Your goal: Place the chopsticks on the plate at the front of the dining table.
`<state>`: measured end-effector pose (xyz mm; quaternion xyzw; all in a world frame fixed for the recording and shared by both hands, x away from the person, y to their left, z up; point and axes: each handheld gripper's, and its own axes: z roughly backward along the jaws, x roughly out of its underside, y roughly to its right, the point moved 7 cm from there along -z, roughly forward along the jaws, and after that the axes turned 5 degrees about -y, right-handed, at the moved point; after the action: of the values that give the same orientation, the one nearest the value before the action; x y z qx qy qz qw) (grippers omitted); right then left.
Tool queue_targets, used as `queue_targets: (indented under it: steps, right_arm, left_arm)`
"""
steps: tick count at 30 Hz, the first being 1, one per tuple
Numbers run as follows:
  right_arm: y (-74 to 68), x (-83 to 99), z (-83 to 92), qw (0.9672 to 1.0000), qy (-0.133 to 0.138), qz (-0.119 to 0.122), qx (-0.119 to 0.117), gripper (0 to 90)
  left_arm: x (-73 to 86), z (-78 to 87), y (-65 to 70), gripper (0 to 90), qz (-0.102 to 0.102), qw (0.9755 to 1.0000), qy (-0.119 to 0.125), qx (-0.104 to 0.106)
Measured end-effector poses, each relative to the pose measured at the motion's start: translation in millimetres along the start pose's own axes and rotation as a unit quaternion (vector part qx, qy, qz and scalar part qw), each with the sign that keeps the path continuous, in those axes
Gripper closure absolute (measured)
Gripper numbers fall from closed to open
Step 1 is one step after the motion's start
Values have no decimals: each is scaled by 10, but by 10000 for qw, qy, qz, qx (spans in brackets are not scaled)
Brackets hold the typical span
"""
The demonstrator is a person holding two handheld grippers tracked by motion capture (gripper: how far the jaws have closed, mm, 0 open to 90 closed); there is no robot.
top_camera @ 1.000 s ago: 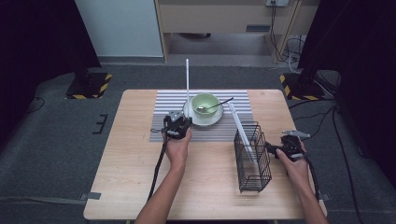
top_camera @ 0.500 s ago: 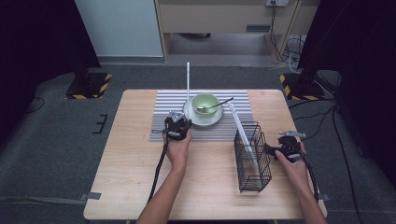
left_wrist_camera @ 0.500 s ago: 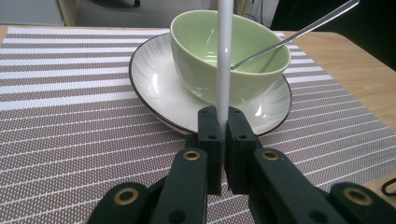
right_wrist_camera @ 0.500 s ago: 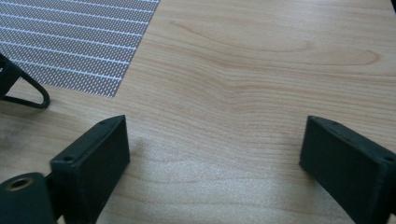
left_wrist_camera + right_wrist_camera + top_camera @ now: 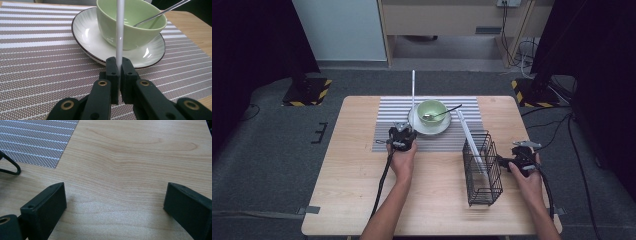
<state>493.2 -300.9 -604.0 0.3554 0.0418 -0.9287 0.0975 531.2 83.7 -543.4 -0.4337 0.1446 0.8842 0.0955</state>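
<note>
My left gripper [image 5: 401, 136] [image 5: 119, 62] is shut on a thin white stick [image 5: 413, 85] [image 5: 120, 30] that stands upright just in front of the green bowl [image 5: 432, 110] [image 5: 140, 27]. The bowl sits on a white saucer [image 5: 414, 120] [image 5: 85, 30] with a metal spoon [image 5: 447, 111] [image 5: 160, 13] resting in it. My right gripper [image 5: 511, 163] [image 5: 115, 197] hovers low over bare wood, right of the black wire basket [image 5: 482, 170]. Its jaws have just been opening, with nothing between them. A second white stick [image 5: 468, 134] leans in the basket.
A striped placemat [image 5: 387, 115] [image 5: 37, 50] [image 5: 37, 142] lies under the saucer at the far middle of the wooden table [image 5: 347, 165] [image 5: 125, 157]. One wire foot of the basket [image 5: 10, 167] shows at the left of the right gripper view. Cables trail from both grippers.
</note>
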Motion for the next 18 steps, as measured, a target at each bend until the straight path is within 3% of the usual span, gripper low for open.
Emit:
queue_targets:
  steps: [18]
  right_arm:
    - [3,11,9,10000,1,-29,22,46]
  left_arm:
    - [113,-87,-61,862,260,9993,-266,49]
